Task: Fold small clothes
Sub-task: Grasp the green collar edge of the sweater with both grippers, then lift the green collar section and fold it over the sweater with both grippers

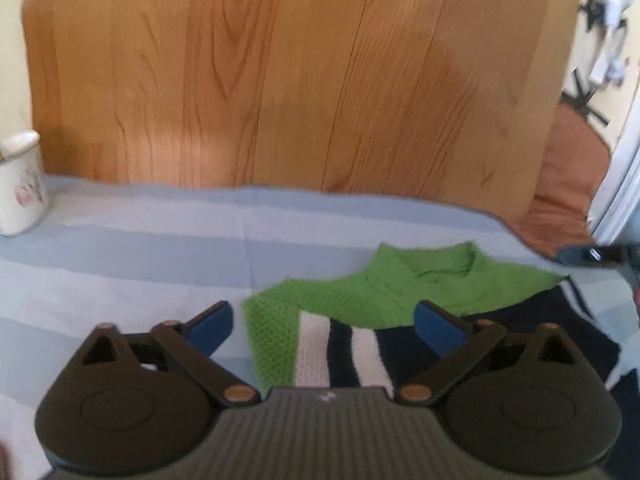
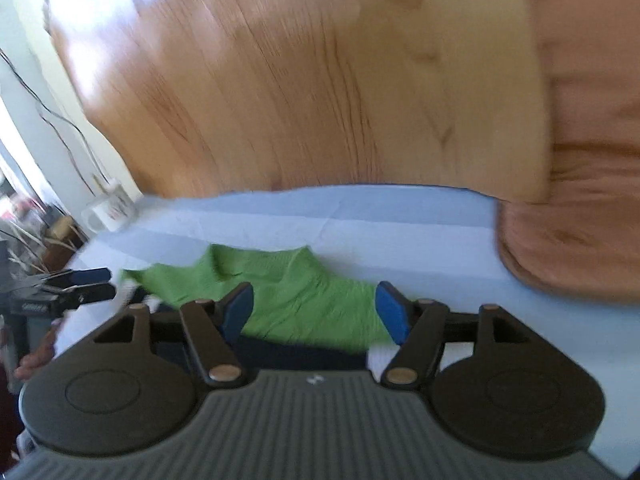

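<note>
My left gripper [image 1: 322, 326] hangs released over the sweater [image 1: 360, 320], low in the left view's centre, its jaws spread above the striped sleeve. My right gripper [image 2: 316, 310] is released too, above the green yoke at lower centre of its view. The sweater lies on the blue striped cloth [image 1: 140, 240], its sleeve apparently already turned in. I judge I'm between folds: next I must drop both grippers to an edge, pinch it, and carry it across evenly. A mug [image 1: 18, 184] stands at mid left.
</note>
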### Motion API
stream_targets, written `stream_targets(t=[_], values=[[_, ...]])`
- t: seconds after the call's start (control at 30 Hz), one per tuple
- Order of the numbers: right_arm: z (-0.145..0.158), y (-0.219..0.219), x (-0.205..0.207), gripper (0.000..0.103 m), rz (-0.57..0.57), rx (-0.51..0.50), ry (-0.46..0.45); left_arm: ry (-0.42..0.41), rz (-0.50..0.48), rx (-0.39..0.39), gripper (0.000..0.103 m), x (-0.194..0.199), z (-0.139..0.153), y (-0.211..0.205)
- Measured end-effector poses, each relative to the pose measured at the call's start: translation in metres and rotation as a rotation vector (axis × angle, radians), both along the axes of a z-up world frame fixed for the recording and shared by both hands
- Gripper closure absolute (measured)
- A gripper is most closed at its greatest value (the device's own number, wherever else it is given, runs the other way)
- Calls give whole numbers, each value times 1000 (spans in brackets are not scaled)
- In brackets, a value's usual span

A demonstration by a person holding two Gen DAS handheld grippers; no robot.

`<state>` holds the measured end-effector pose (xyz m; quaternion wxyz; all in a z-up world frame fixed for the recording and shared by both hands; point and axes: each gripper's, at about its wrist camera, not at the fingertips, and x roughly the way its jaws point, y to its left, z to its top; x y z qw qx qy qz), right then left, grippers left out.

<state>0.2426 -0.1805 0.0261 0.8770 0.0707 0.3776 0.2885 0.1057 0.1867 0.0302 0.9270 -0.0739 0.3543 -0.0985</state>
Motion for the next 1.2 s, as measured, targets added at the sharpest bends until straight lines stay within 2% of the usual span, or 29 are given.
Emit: stream_targets(t=[0.07, 0.1, 0.17, 0.2, 0.23, 0.27, 0.33, 0.53, 0.67, 0.8, 0.97, 1.07, 1.1, 1.2], values=[[-9, 18, 26, 31, 32, -30, 32, 40, -1, 5, 23, 10, -11, -3], [-14, 27, 36, 29, 58, -42, 57, 61, -1, 4, 38, 14, -16, -4], [-27, 40, 52, 26, 114, -70, 123, 49, 9, 27, 53, 15, -20, -7], [-32, 45, 54, 26, 135, -93, 146, 47, 10, 36, 64, 16, -21, -8], [-32, 47, 47, 34, 155, -107, 110, 45, 13, 41, 78, 16, -21, -7], [-32, 51, 41, 61, 199, -133, 101, 42, 15, 46, 83, 15, -22, -7], [-25, 53, 25, 87, 224, -172, 71, 30, 14, 42, 88, 14, -21, -5], [29, 37, -40, 89, 230, -153, -50, -105, -13, 27, 90, -21, 8, -17], [71, 18, -104, 89, 250, -153, -143, -207, -36, 10, 90, -71, 32, -27], [86, 1, -171, 89, 278, -163, -191, -275, -46, -17, 90, -133, 39, -32], [71, -10, -256, 89, 338, -182, -188, -283, -49, -46, 91, -208, 27, -32], [45, -8, -294, 88, 361, -177, -141, -267, -44, -56, 90, -245, 14, -30], [32, -6, -302, 88, 359, -190, -127, -246, -35, -54, 85, -254, 8, -29], [0, -7, -314, 74, 350, -233, -77, -151, -18, -88, 76, -269, -11, -24]])
